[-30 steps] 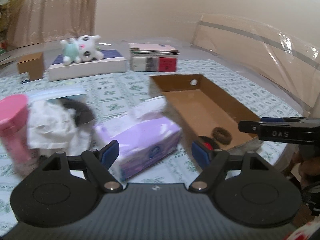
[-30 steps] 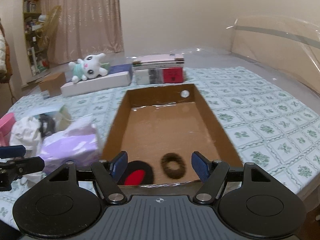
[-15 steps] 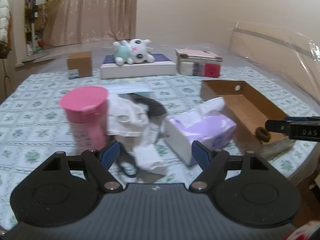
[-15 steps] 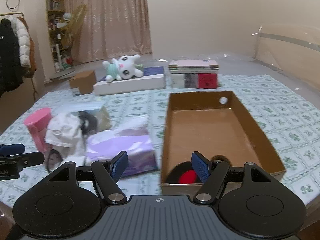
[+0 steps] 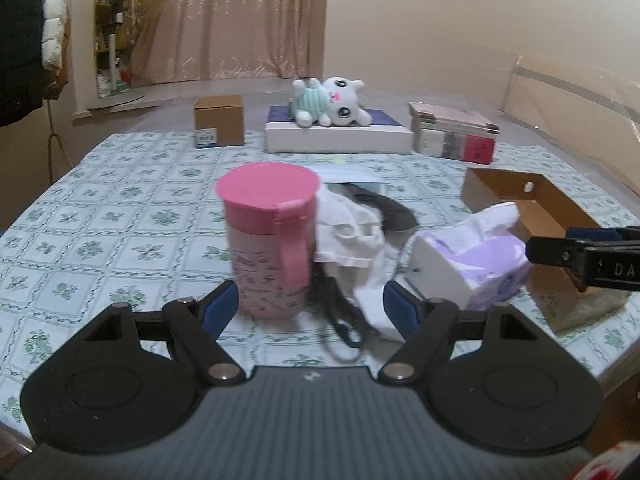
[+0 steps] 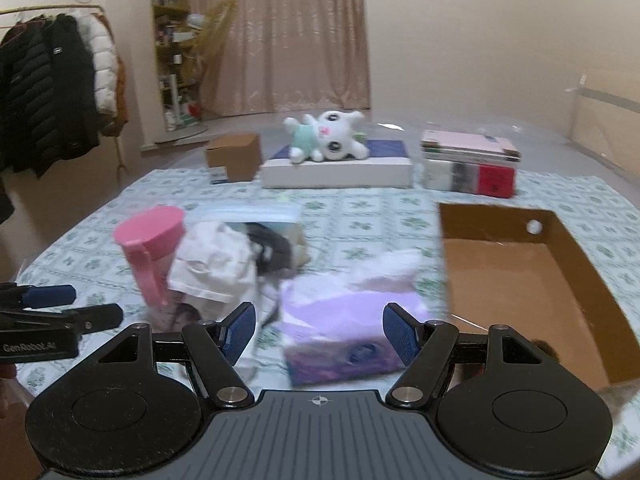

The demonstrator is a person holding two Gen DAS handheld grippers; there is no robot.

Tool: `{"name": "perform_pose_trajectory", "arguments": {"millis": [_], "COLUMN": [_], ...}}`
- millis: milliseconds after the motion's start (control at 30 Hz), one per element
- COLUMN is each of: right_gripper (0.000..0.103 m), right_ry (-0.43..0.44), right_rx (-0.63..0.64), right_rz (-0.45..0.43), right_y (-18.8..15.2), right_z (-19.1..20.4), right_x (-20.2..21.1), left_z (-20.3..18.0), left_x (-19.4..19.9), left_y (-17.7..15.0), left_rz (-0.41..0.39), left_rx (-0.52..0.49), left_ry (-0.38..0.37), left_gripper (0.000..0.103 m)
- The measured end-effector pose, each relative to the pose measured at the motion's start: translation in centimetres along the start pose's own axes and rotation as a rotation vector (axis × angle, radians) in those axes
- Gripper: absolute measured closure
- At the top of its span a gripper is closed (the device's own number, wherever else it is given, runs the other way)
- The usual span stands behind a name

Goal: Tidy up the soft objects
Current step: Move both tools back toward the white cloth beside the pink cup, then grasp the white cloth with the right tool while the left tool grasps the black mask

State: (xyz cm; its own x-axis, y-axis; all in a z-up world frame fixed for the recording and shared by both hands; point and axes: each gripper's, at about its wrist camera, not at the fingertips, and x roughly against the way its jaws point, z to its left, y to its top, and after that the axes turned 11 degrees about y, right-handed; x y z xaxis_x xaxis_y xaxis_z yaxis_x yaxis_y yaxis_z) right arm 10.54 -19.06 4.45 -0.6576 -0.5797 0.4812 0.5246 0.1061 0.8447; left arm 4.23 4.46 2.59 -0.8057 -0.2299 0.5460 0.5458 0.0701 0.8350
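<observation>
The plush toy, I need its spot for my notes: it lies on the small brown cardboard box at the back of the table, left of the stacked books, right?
Not quite. The plush toy lies on the flat white box, as the right wrist view shows; the small brown cardboard box stands beside it, bare on top. It is indeed left of the stacked books.

The tabletop (image 5: pixel 100 216) carries one pink cup (image 5: pixel 269 240), one tissue box (image 5: pixel 468 268), one plush toy (image 5: pixel 330 101), one open cardboard tray (image 6: pixel 516 276), one small brown box (image 5: pixel 219 125), one white cloth (image 5: pixel 352 236) and two tools (image 5: pixel 311 306) (image 6: pixel 319 334).
</observation>
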Motion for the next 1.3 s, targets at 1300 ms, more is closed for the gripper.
{"name": "perform_pose_trajectory", "arguments": {"millis": [1300], "right_gripper": [0.062], "right_ry": [0.142], "right_rx": [0.078], "right_rz": [0.175], "right_y": [0.7], "right_z": [2.6], "right_x": [-18.5], "left_z": [4.2], "left_x": [-7.4], "left_y": [-1.4], "left_rz": [0.103], "left_rx": [0.052], "left_ry": [0.032], "left_gripper": [0.026]}}
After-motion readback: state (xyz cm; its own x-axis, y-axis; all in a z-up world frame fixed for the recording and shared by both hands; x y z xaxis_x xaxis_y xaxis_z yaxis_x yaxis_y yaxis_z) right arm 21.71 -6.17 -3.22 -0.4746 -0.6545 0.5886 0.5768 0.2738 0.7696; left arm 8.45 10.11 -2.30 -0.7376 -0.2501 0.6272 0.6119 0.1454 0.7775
